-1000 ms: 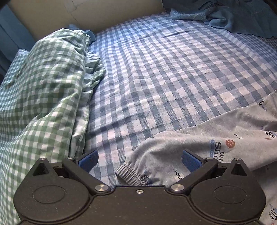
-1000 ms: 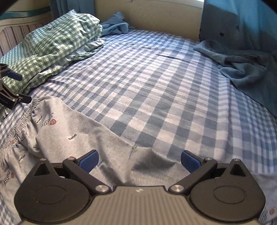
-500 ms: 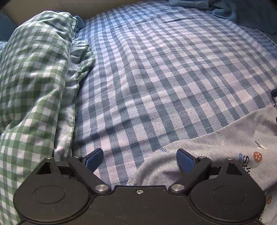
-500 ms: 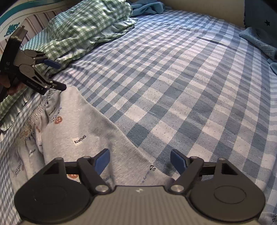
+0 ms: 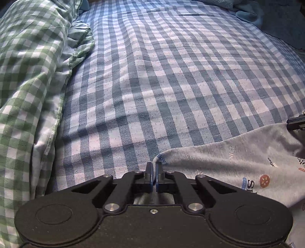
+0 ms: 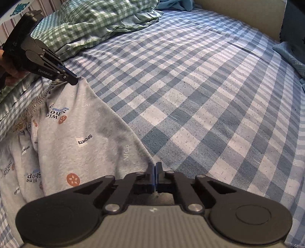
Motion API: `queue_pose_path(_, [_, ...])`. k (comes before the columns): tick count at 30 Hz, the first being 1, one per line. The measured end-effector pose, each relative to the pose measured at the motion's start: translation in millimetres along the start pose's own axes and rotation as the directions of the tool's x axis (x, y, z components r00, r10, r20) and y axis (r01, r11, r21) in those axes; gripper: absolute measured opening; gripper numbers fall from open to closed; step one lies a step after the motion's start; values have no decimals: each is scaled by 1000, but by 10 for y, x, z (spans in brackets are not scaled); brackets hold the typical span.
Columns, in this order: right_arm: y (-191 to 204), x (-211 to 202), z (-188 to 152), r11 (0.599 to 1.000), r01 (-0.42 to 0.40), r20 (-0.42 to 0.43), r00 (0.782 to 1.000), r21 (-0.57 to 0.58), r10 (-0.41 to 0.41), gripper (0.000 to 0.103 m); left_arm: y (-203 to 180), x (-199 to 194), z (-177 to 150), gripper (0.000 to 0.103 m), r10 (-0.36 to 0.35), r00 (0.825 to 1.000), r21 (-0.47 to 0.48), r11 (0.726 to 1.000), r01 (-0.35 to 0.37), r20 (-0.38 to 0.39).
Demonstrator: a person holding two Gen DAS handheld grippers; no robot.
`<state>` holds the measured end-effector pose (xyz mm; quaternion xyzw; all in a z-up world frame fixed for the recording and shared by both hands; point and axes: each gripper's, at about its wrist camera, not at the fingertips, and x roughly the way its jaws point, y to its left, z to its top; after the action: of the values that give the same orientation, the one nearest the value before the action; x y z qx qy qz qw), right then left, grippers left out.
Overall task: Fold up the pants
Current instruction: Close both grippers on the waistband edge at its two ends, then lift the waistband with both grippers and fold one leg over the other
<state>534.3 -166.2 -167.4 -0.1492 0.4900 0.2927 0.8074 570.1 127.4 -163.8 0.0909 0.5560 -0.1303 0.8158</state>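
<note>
Grey printed pants [image 6: 82, 137] lie at the near left of a blue-checked bed sheet [image 6: 200, 85]. My left gripper [image 6: 74, 81] is shut on the corner of their gathered waistband; in its own view the gripper [image 5: 154, 167] pinches the grey cloth [image 5: 238, 162] between its blue pads. My right gripper [image 6: 154, 167] is shut on the pants' far edge lower down the leg, and its tip [image 5: 295, 122] shows at the right border of the left wrist view. The cloth runs taut between the two grips.
A green-checked pillow and bedding [image 5: 32, 76] are heaped along the left side of the bed. Crumpled blue cloth [image 5: 266, 17] lies at the far right corner. A beige bed end [image 6: 238, 17] closes the far side. A hand [image 6: 9, 74] holds the left gripper.
Both grippers came down onto the pants and went from wide open to shut on the cloth, the left at the waistband corner, the right on the leg's edge.
</note>
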Motion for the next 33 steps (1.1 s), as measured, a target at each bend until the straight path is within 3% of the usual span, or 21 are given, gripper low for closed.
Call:
queue_pose_path(8, [-193,-286,332,994,100,140,985,42,-105,0,117,-342,162,0,2,993,-76,997,6,114])
queue_pose_path(10, [-297,-282,427,996,53,135,989,67,-62,0,107,-319,176,0,3,994,-75,997,5,107])
queue_pose_path(12, [-357,-185,458,994,-45,82,996,96,38,0,83,-243,166,0,11,997,-67,998,-6,80])
queue_pose_path(13, [-346,-132,441,992,-76,59,996,98,70,6,68,-207,142,1,16,997,-61,998,-12,69])
queue_pose_path(15, [-293,-39,385,991,-110,15,994,79,109,27,60,-137,122,1,23,998,-55,998,-20,57])
queue_pose_path(16, [-248,3,336,990,-122,3,993,68,122,45,61,-118,102,1,23,998,-56,998,-20,54])
queue_pose_path(18, [-178,96,249,990,-128,-28,991,60,130,51,72,-88,83,1,23,999,-64,998,-20,49])
queue_pose_path(21, [-95,187,154,996,-92,-48,995,21,93,45,89,-95,72,1,24,998,-70,997,-20,55])
queue_pose_path(23, [-56,166,175,998,-50,-56,997,-22,49,0,96,-146,78,0,30,997,-66,997,-25,77])
queue_pose_path(25, [-62,122,224,999,-41,-51,998,-21,40,0,96,-249,101,0,38,992,-69,997,-30,122])
queue_pose_path(27, [-40,49,293,998,19,-10,1000,-55,-20,0,107,-338,112,0,43,987,-86,996,-30,153])
queue_pose_path(33, [-229,-77,557,993,118,116,986,8,-118,0,137,-397,75,0,74,978,-101,993,-55,197])
